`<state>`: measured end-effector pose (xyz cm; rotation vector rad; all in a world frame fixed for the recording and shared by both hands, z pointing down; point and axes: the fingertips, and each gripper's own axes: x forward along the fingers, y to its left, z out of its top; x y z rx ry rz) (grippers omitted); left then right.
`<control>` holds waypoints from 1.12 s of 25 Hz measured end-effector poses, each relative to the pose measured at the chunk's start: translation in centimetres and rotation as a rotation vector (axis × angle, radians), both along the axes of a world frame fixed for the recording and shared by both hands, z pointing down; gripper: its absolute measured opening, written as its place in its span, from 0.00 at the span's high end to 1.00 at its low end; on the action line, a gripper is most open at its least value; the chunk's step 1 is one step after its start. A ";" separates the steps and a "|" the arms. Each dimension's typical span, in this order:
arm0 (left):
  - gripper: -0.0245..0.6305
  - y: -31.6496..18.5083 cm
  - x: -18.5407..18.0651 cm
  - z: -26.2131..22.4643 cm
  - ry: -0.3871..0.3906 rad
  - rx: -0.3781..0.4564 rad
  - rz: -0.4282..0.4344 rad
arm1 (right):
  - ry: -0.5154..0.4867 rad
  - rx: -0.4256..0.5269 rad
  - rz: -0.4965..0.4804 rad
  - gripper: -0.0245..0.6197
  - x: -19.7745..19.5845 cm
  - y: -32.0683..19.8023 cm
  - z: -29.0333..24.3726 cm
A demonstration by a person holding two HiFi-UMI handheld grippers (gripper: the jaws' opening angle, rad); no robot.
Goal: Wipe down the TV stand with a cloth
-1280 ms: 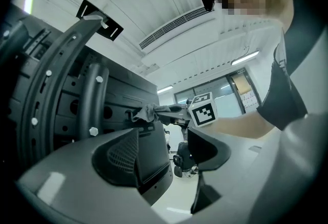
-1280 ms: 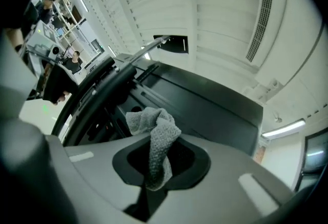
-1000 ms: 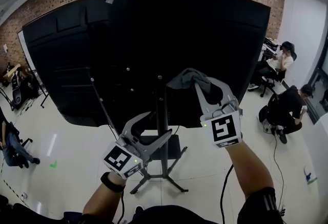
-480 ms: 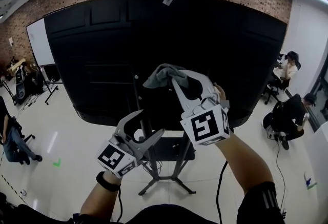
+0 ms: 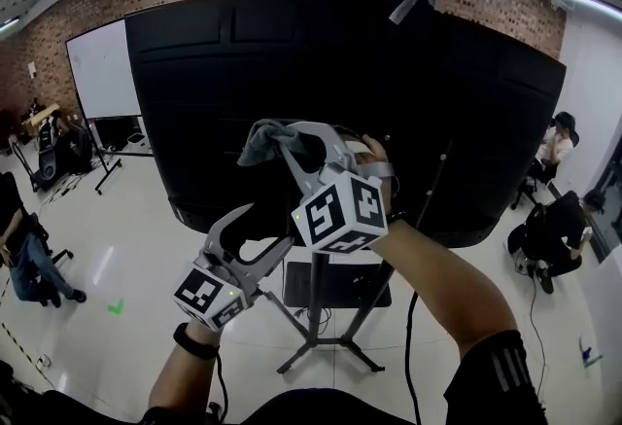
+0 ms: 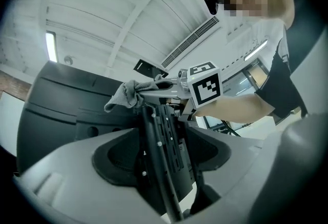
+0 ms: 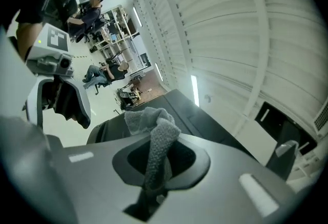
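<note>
**Grey cloth high, stand column low**

Grey knitted cloth [image 5: 260,137], bunched. It is pinched in the right gripper [image 5: 284,134], whose jaws are closed on a fold of it, with the loose end spilling past the tips. It is held up in front of the black TV back panel [image 5: 243,63], about mid-height. I can't tell whether it touches the panel.

TV stand [image 5: 317,301]: the black column stands upright under the panel's lower edge, with legs splayed on the pale floor [image 5: 136,316]. From the cloth, the column lies below and a little to the person's right. Its long axis is vertical, so a wipe would likely run down it.

The left gripper [image 5: 274,227] hangs lower, nearer the column. Its jaws are apart and hold nothing. Its own view shows the perforated column through the gap, and contact is unclear.

My read is that the right arm carries the cloth and must drop before any wiping of the stand. People are seated at the far right wall.
</note>
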<state>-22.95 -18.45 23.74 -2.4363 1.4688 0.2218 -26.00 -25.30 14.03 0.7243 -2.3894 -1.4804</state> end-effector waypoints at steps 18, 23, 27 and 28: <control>0.47 0.0 -9.6 2.8 0.082 -0.045 -0.051 | 0.403 0.281 0.222 0.91 -14.5 -5.0 4.5; 0.47 -0.1 -9.1 2.5 0.080 -0.044 -0.026 | 0.465 0.313 0.262 0.91 -13.7 -5.2 4.6; 0.47 -0.7 -8.1 2.5 0.076 -0.044 0.006 | 0.507 0.322 0.317 0.91 -11.5 -5.9 5.0; 0.47 -0.9 -7.8 2.4 0.074 -0.041 0.016 | 0.513 0.320 0.331 0.91 -11.0 -6.1 4.9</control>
